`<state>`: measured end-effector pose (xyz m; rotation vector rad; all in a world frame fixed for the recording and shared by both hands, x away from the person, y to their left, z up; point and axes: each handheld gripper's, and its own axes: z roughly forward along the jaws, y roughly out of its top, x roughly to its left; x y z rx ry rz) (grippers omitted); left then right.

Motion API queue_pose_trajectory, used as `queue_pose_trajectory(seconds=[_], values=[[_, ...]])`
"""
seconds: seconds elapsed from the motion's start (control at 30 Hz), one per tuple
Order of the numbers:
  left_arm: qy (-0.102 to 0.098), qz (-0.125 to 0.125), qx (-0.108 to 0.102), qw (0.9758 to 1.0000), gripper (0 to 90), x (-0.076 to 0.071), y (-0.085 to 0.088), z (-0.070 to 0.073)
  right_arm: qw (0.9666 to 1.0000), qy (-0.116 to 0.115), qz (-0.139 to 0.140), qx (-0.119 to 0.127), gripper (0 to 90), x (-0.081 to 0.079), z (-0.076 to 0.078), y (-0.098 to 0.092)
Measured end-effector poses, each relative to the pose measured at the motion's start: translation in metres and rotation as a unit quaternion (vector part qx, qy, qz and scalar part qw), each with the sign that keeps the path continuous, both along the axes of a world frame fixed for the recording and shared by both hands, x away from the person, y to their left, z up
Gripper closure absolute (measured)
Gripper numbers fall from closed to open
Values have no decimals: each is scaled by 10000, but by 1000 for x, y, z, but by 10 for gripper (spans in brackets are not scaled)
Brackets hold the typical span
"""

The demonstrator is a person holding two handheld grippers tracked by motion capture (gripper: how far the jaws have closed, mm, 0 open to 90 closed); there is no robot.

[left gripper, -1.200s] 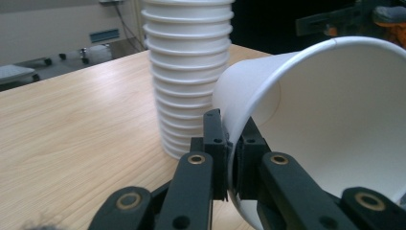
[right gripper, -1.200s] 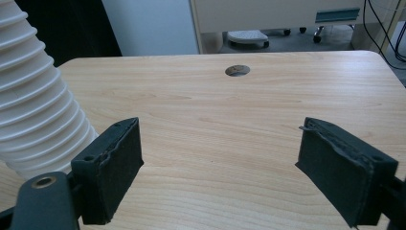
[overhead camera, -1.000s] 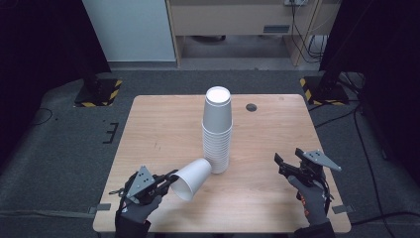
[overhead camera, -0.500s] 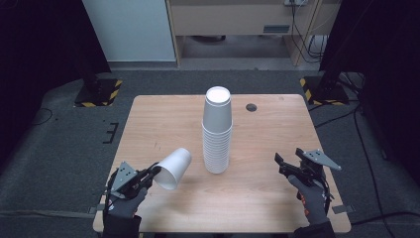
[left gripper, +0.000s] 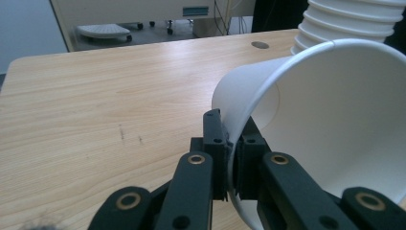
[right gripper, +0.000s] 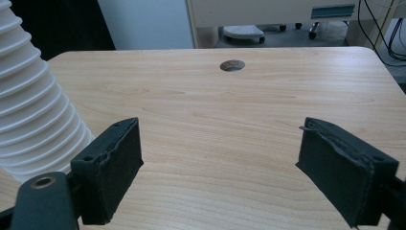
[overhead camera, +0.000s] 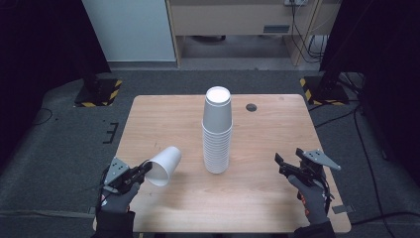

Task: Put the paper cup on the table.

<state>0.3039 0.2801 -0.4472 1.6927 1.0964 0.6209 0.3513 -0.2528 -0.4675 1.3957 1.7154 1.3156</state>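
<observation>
My left gripper (overhead camera: 140, 172) pinches a paper cup's (overhead camera: 164, 165) rim, left of the stack (overhead camera: 217, 133); keep it firm. Right gripper (overhead camera: 287, 167) jaws wide, empty.

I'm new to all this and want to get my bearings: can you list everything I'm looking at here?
table: one, light wood, centre of the room
hole: one, dark, in the tabletop near its far edge
cup stack: one, white, upside down, mid-table
cup: one, white, tilted, off the stack to its left, rim pinched in the left gripper
cabinet: one, beige, beyond the table
striped feet: two, black and yellow, on the floor at the far corners
left gripper: black, shut on the cup's rim
right gripper: black, jaws wide apart, nothing between them
gloved hands: two, dark, at the near edge
</observation>
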Motion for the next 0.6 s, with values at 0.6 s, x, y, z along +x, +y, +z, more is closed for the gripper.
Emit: queue_pose_trajectory(seconds=[0.6], values=[[732,265,395,9962,855,30,16,16,9999,28,23,-141,150,0,-2,-2]])
